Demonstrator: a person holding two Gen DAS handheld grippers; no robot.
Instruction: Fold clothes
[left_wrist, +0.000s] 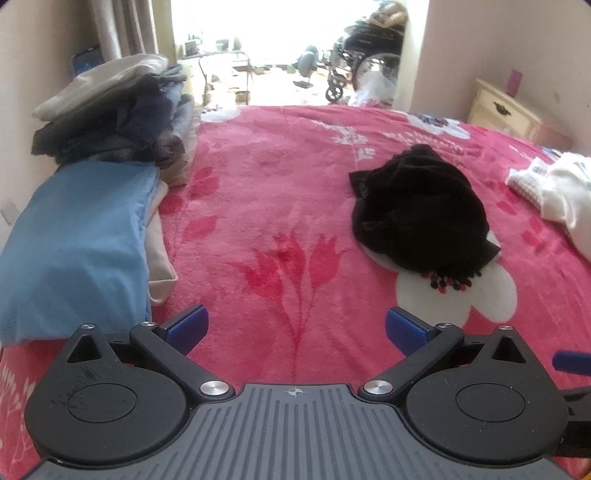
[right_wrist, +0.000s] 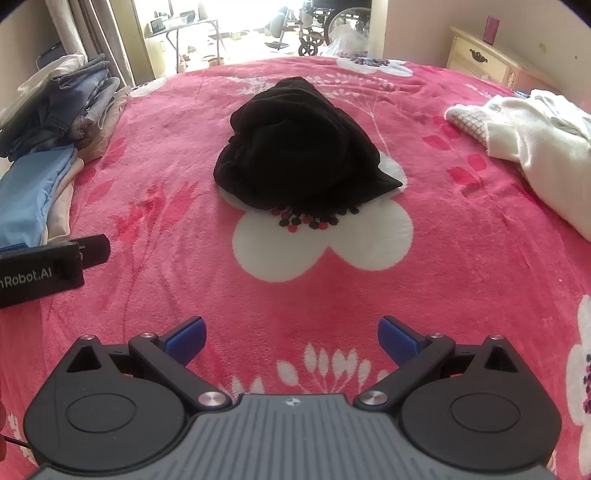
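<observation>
Pink floral blanket (right_wrist: 461, 258), covering a bed. Crumpled black garment (right_wrist: 299, 147) is seen at upper centre of the right view. Folded stack (left_wrist: 110, 114) sits upper left. White clothes (right_wrist: 535, 144) are cut off at right. Left gripper (left_wrist: 295, 328) and right gripper (right_wrist: 291, 338) are spread wide, empty. Only the right view shows the left gripper's body.

A crumpled black garment (right_wrist: 299, 147) lies on the pink bed (right_wrist: 461, 258). Near it, the right tool (right_wrist: 291, 338) hangs with fingers wide apart, holding nothing.
</observation>
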